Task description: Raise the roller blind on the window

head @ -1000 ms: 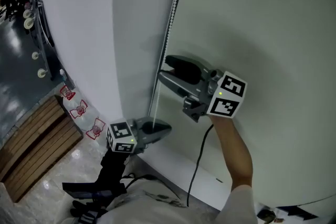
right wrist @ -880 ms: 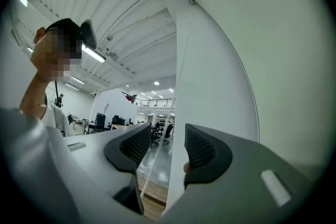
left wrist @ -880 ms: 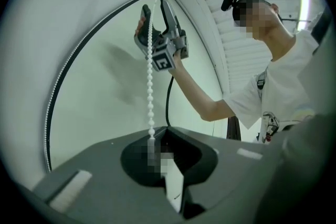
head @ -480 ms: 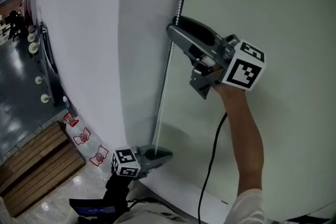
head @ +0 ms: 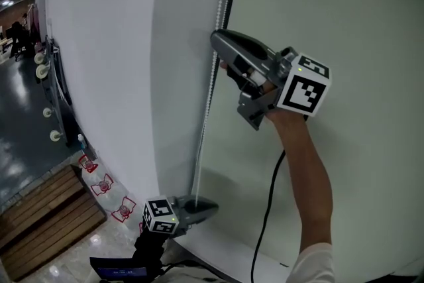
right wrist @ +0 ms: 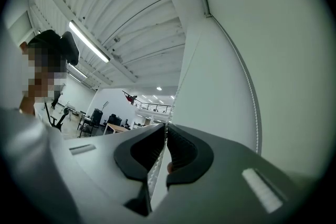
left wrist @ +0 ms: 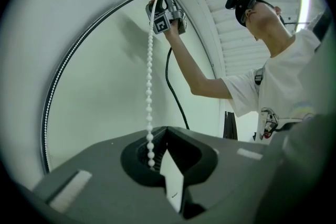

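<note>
A white bead chain (head: 211,86) hangs down the seam between a white wall (head: 99,63) and the pale green blind (head: 344,23). High on the chain, my right gripper (head: 218,38) has just been closing and its jaws now pinch the beads (right wrist: 154,175). In the right gripper view that gripper (right wrist: 166,128) shows its pads together. Low down, my left gripper (head: 211,206) is shut on the same chain. From the left gripper view the chain (left wrist: 149,86) runs taut from the right gripper (left wrist: 167,13) down into the left gripper (left wrist: 164,136).
A black cable (head: 266,209) trails down from the right gripper along the arm. Far below at the left lie wooden planks (head: 40,222) and red-and-white items (head: 105,185) on a glossy floor. A second strand of chain (right wrist: 255,107) runs along the blind's edge.
My right gripper climbed the chain with its jaws wide, then closed them on the beads. The left gripper kept its hold low on the chain.
</note>
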Tool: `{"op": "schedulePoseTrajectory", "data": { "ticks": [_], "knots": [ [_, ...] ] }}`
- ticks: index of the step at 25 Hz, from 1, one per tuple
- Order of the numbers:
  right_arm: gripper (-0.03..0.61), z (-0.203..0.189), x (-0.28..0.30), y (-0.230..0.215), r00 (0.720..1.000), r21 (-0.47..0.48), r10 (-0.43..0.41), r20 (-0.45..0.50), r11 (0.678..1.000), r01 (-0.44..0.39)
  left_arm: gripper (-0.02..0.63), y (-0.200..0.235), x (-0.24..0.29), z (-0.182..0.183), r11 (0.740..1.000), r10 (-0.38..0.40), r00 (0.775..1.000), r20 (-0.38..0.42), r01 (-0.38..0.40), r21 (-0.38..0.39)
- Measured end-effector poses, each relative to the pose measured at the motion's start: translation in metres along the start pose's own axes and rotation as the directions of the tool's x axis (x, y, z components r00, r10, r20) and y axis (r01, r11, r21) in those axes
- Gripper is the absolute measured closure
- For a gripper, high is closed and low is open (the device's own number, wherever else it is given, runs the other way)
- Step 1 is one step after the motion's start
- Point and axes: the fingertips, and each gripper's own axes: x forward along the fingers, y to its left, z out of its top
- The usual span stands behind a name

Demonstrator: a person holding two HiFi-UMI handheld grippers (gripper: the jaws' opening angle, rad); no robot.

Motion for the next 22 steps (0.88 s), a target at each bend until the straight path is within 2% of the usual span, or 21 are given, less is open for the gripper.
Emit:
{"op": "schedulePoseTrajectory", "data": {
  "ticks": [22],
  "knots": [
    [0.520,-0.007,0.001,-0.007,1.000,0.067,0.018,0.000,0.998,-0.018,0.615,0.001,0.011,-0.010,1.000,0.016,1.000,0.004,-0.016,-0.007]
  ]
}}
